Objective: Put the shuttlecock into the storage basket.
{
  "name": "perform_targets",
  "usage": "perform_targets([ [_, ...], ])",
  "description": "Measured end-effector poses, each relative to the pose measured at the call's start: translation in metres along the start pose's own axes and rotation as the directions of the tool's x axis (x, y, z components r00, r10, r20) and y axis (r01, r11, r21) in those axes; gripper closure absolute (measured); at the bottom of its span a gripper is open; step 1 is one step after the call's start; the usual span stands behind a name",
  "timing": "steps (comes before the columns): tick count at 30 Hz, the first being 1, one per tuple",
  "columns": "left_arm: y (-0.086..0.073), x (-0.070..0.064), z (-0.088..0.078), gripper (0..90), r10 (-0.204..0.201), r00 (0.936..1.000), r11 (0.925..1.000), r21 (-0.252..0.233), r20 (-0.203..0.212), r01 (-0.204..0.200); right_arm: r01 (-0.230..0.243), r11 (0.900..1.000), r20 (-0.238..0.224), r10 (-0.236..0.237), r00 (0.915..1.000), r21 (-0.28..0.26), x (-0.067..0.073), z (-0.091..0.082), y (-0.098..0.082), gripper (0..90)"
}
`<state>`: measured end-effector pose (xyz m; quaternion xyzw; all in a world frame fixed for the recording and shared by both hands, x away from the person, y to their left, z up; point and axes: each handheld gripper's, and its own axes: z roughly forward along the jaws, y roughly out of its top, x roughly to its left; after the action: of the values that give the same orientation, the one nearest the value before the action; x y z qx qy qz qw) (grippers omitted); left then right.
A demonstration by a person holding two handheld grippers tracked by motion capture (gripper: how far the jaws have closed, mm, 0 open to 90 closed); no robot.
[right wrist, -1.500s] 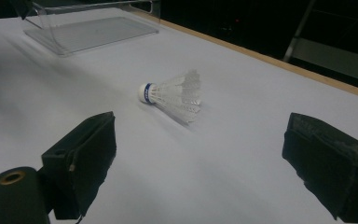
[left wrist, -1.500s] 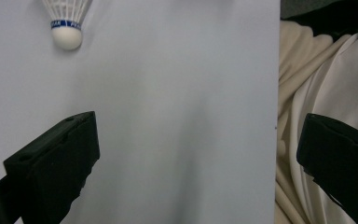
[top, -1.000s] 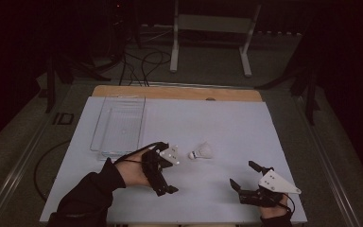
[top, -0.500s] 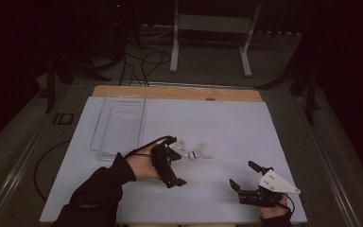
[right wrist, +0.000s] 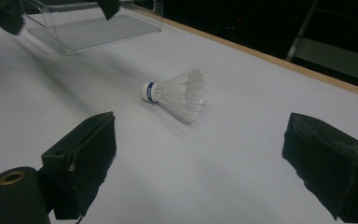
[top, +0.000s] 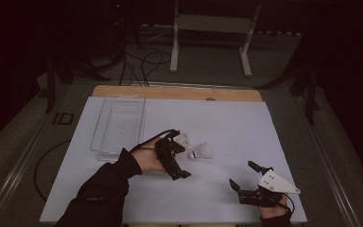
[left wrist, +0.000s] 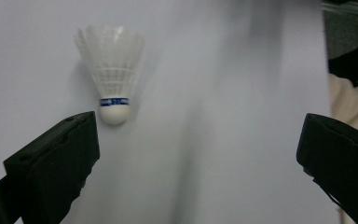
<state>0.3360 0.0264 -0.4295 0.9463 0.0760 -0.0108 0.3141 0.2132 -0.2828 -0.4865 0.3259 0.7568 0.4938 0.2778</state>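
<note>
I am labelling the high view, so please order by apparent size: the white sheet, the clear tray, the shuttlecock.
1. white sheet
2. clear tray
3. shuttlecock

The gaps are plain, so nearness changes nothing.

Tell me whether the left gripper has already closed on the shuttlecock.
No: in the left gripper view the left gripper has its jaws wide apart, and the shuttlecock lies on the table beyond them, untouched.

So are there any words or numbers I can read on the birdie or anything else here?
Blue band on the shuttlecock: it carries small pale lettering, too blurred to read in the left gripper view, and too small in the right gripper view.
Clear plastic tray: no words or numbers visible.
Left hand-held gripper and right hand-held gripper: no readable markings.
</note>
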Motion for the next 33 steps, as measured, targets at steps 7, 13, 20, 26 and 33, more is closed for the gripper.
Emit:
perform_targets([
  [7,0.005,0.009,0.009,0.0,0.008,0.9998,0.9999,-0.008,-0.016,-0.008,0.003,1.0,-0.004,-0.003,1.0,0.0,0.0,0.0,0.0,9.6],
  [13,0.007,0.016,0.014,0.0,-0.009,0.9994,0.9996,-0.028,-0.032,0.008,0.003,1.0,-0.006,-0.003,1.0,0.0,0.0,0.0,0.0,9.6],
  [20,0.007,0.023,0.022,0.0,-0.021,0.9983,0.9995,-0.024,-0.055,0.019,0.004,1.0,-0.006,-0.004,1.0,-0.001,0.0,0.0,0.0,9.6],
  [26,0.004,0.029,0.038,0.0,-0.049,0.9973,0.9988,-0.009,-0.054,0.049,0.002,1.0,-0.007,-0.002,1.0,-0.002,0.0,0.0,0.0,9.6],
  [33,-0.002,0.033,0.049,1.0,-0.059,0.9966,0.9982,0.01,-0.056,0.06,-0.002,1.0,-0.008,0.002,1.0,-0.002,0.0,0.0,0.0,9.6],
])
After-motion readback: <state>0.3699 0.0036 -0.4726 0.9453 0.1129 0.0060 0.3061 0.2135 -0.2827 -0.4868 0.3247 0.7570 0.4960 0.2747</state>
